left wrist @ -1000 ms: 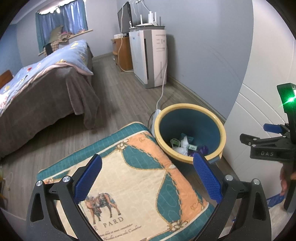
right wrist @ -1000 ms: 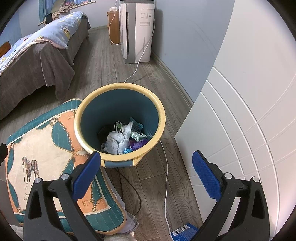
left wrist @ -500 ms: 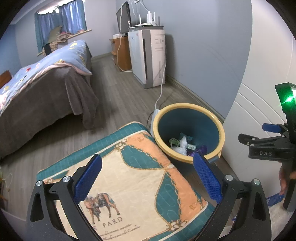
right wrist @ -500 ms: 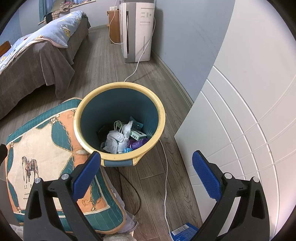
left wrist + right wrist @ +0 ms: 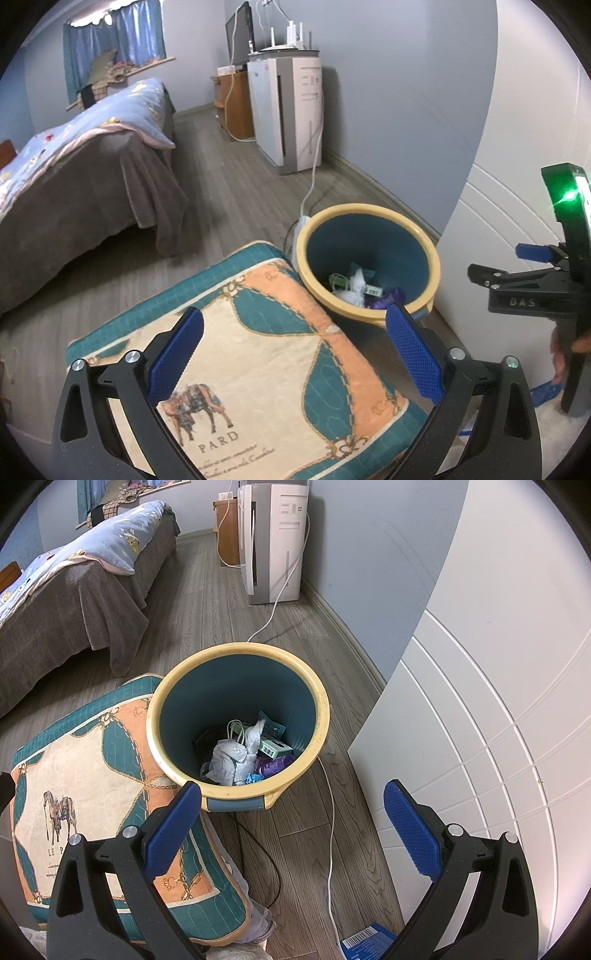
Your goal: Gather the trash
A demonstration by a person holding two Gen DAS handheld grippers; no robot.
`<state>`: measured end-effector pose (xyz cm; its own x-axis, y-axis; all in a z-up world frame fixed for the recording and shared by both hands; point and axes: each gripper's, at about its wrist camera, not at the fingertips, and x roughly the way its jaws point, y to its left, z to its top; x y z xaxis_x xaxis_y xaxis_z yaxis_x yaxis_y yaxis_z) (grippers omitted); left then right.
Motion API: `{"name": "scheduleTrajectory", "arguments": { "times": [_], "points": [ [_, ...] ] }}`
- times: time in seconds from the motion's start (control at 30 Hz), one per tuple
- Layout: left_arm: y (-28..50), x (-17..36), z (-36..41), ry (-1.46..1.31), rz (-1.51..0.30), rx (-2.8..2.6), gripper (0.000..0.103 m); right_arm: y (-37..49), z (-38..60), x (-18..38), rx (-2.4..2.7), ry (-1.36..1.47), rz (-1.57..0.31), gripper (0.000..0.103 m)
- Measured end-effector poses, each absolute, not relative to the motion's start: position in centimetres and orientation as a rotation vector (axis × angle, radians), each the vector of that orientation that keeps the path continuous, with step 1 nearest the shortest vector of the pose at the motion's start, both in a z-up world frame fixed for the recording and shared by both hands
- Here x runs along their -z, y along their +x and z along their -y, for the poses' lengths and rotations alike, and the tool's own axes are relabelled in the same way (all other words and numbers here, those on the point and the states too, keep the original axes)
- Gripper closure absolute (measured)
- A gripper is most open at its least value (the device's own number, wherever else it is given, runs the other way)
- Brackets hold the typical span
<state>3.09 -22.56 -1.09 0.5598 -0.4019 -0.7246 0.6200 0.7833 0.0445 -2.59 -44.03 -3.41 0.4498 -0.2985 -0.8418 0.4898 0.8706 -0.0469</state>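
Observation:
A yellow-rimmed blue trash bin (image 5: pixel 317 701) stands on the wood floor and holds crumpled white paper (image 5: pixel 231 755), a purple wrapper (image 5: pixel 275 764) and small packets. It also shows in the left wrist view (image 5: pixel 432 254). My right gripper (image 5: pixel 291 827) is open and empty, above the floor just in front of the bin. My left gripper (image 5: pixel 295 350) is open and empty above a teal and orange cushion (image 5: pixel 258 354). The right gripper's body (image 5: pixel 532 291) shows at the right of the left wrist view. A blue barcoded packet (image 5: pixel 365 941) lies on the floor.
The cushion (image 5: pixel 85 775) lies against the bin's left side. White (image 5: pixel 330 834) and black (image 5: pixel 266 864) cables cross the floor by the bin. A white panelled door (image 5: pixel 480 738) is at the right. A bed (image 5: pixel 81 162) and a white air purifier (image 5: pixel 291 110) stand farther back.
The left gripper has drifted slightly, so the bin sits a little lower and closer in its view. The right gripper has barely moved. Both stay open.

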Motion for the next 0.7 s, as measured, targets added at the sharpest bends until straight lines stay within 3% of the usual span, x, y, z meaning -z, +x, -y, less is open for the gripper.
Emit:
{"name": "scheduleTrajectory", "arguments": {
  "times": [0.4, 0.7],
  "points": [
    [3.1, 1.0, 21.7, 0.340, -0.785, 0.609, 0.005, -2.5, 43.6, 3.8, 0.503, 0.190, -1.015, 0.006],
    [3.3, -3.0, 13.7, 0.240, -0.719, 0.563, 0.005, 4.7, 36.3, 8.6, 0.401, 0.061, -1.229, 0.006]
  ]
}}
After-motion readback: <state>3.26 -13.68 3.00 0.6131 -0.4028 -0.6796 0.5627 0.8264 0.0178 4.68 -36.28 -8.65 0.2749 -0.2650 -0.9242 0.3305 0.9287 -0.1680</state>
